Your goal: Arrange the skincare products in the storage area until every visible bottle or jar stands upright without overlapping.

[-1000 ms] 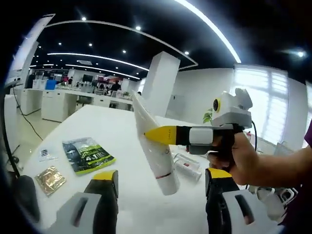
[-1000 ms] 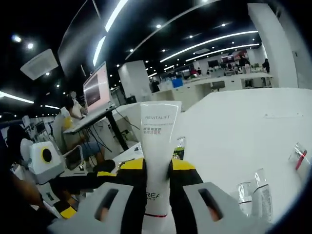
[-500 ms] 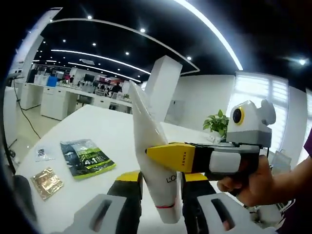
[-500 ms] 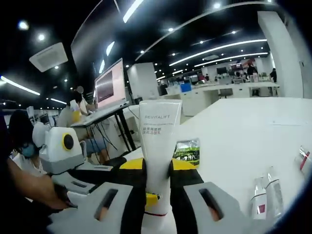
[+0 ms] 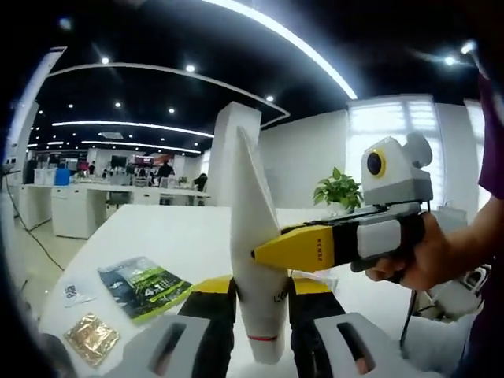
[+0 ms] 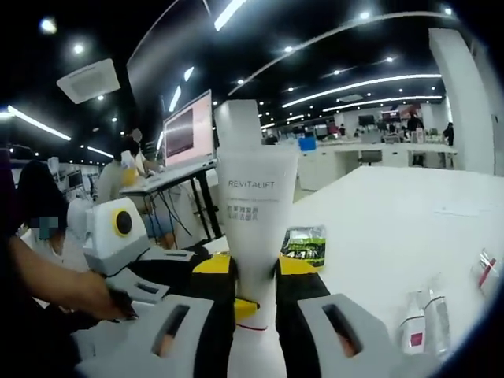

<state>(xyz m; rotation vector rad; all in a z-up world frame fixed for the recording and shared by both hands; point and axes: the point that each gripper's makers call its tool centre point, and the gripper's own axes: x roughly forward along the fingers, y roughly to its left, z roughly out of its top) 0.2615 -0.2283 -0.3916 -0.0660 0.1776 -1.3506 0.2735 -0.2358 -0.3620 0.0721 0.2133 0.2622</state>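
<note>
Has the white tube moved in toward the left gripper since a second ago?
Yes. The white tube stood ahead of the left gripper over the white table; now it sits between that gripper's jaws, with the right gripper clamping it.

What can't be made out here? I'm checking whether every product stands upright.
- White tube: its cap end, cut off by the bottom edge and flanked by the left gripper in the left gripper view.
- Small bottles: labels too small in the right gripper view.
- Green packet: print blurred, partly behind the right gripper.
</note>
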